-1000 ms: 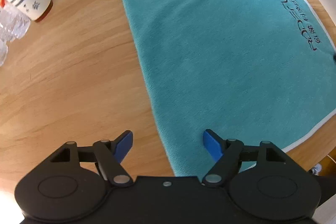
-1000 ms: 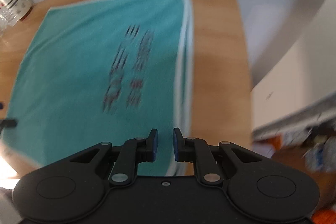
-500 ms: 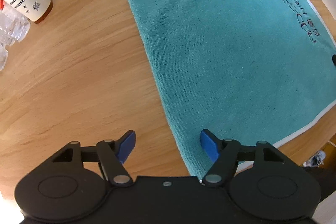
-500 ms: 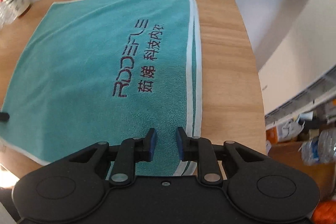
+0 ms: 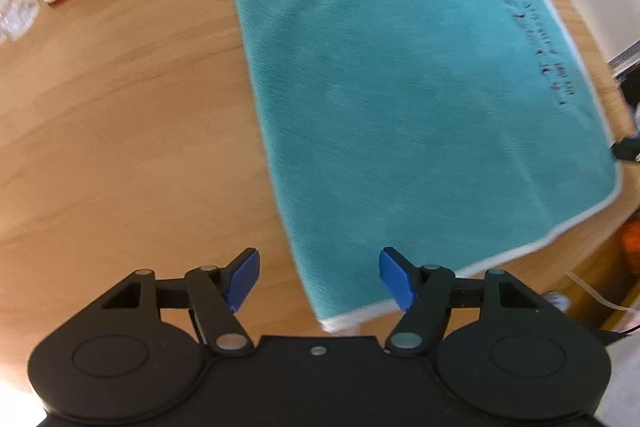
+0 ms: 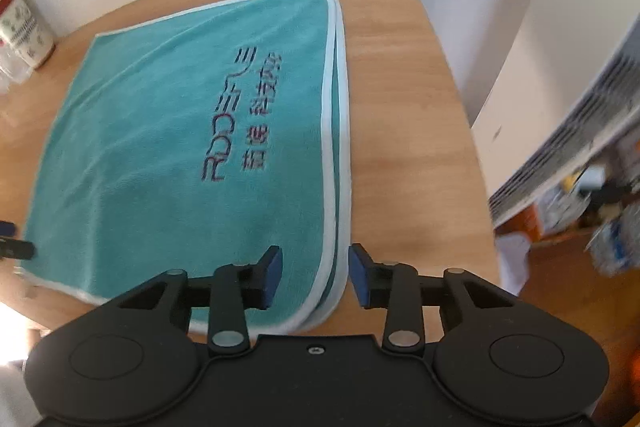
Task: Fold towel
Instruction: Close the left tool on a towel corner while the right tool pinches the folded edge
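The teal plush towel with white piping [image 6: 168, 147] lies flat on the round wooden table [image 5: 120, 107], already doubled (two hems show along its right side). The left gripper [image 5: 319, 277] stands wide open over the near left corner. The right gripper [image 6: 316, 277] is open astride the double hem. A risk: its fingers may catch only the upper layer, so the fold would slide apart. Half a second ago the right jaws were nearly closed; now they are parted.
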### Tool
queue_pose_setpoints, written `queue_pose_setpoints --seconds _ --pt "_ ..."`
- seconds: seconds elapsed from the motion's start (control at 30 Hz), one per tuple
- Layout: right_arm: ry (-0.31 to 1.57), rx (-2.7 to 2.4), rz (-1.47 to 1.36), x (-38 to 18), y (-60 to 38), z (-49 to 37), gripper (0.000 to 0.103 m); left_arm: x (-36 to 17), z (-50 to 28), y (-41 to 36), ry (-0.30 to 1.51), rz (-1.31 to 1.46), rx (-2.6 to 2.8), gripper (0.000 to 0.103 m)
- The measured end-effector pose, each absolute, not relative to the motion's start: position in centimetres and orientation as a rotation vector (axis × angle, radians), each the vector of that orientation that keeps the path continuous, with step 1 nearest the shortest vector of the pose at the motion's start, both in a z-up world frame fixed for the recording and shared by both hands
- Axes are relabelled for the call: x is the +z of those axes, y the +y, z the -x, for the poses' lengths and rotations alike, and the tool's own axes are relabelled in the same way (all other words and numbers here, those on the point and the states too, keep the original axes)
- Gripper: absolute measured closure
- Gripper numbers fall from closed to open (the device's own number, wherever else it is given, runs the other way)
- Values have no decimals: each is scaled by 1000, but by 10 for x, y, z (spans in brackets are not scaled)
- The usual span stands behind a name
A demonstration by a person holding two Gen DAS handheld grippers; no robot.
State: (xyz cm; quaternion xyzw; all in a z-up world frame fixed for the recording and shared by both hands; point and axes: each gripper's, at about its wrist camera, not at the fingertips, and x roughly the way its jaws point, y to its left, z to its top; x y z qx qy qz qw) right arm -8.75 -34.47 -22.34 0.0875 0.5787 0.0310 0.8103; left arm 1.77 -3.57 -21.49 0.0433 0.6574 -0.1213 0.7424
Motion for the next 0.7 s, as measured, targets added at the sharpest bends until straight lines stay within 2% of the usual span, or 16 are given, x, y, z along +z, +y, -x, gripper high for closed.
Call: queue_pose_setpoints --seconds 0.03,0.1,0.3,0.33,0.37,0.4,0.47,0.5,0.57,0.7 --pt "1246 61 -200 -225 -346 89 61 -217 -18 -36 1450 -90 -265 36" --pt "1259 56 -214 -228 -346 91 61 -223 -20 -33 1457 -88 -257 44" --pt "1245 43 -102 -233 -328 102 61 -222 -19 -32 1461 -66 -241 51" --pt "1251 39 -115 -233 -330 101 61 -222 -20 -32 1461 -65 -238 65" --pt "1258 35 -128 -232 -331 101 62 -220 -13 -35 1461 -63 -239 74" --pt "1264 30 -141 -232 -333 100 64 -219 -7 -38 1470 -53 -245 79" --pt "1267 34 -149 -232 -333 98 78 -219 -2 -37 1474 -44 -241 79" --pt "1266 41 -147 -232 -333 97 80 -219 0 -36 1475 -40 -239 81" --pt "1282 55 -193 -233 -338 89 92 -220 -2 -34 1483 -17 -225 89" --pt "1296 51 -245 -233 -348 84 94 -221 -1 -32 1485 3 -200 92"
